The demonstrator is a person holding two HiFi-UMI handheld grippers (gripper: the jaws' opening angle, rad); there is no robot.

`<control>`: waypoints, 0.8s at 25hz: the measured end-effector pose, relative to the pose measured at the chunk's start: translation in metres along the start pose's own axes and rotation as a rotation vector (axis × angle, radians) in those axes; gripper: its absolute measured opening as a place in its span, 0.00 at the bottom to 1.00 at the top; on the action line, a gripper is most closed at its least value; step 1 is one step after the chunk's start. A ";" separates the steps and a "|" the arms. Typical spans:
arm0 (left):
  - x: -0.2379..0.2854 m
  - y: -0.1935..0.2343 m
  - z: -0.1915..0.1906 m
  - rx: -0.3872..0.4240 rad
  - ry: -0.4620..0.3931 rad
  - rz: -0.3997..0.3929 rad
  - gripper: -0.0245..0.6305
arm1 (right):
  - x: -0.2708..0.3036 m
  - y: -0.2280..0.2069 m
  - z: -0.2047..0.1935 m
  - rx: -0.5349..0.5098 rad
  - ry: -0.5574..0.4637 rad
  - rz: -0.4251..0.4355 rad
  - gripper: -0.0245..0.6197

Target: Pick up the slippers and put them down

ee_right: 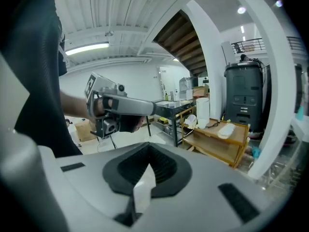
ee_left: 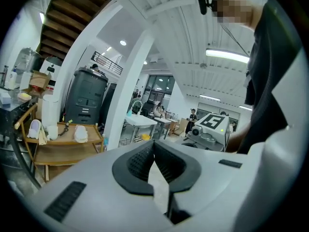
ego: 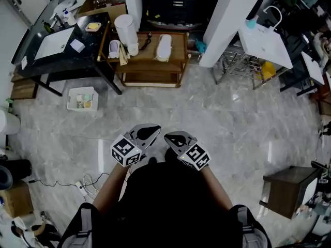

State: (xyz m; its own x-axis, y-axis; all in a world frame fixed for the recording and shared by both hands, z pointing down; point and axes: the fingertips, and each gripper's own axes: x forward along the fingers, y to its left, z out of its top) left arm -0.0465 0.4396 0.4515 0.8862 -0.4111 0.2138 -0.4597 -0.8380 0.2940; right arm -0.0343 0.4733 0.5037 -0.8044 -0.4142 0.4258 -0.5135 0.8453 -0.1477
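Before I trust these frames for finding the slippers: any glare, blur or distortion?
Head view: sharp, with glare streaks on the floor. Left gripper view: fisheye bends the pillar; ceiling lamp blooms. Right gripper view: dark corners, a slipper small but distinct.

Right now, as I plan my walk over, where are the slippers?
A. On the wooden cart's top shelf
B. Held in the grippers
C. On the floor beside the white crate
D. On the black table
A: the head view shows both slippers on the top shelf of the wooden cart, while the left gripper and right gripper are shut and empty.
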 end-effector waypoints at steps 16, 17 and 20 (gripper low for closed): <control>0.038 0.032 0.010 -0.052 0.013 0.228 0.06 | -0.001 -0.062 -0.016 -0.119 0.100 0.220 0.05; 0.040 0.033 0.011 -0.055 0.010 0.238 0.06 | -0.002 -0.065 -0.016 -0.119 0.099 0.227 0.05; 0.050 0.039 0.013 -0.064 0.001 0.264 0.06 | -0.005 -0.076 -0.017 -0.129 0.102 0.245 0.05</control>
State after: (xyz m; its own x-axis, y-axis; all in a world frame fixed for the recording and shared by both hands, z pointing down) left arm -0.0196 0.3823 0.4614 0.7352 -0.6117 0.2922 -0.6775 -0.6775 0.2863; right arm 0.0137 0.4168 0.5278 -0.8621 -0.1621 0.4801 -0.2603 0.9546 -0.1451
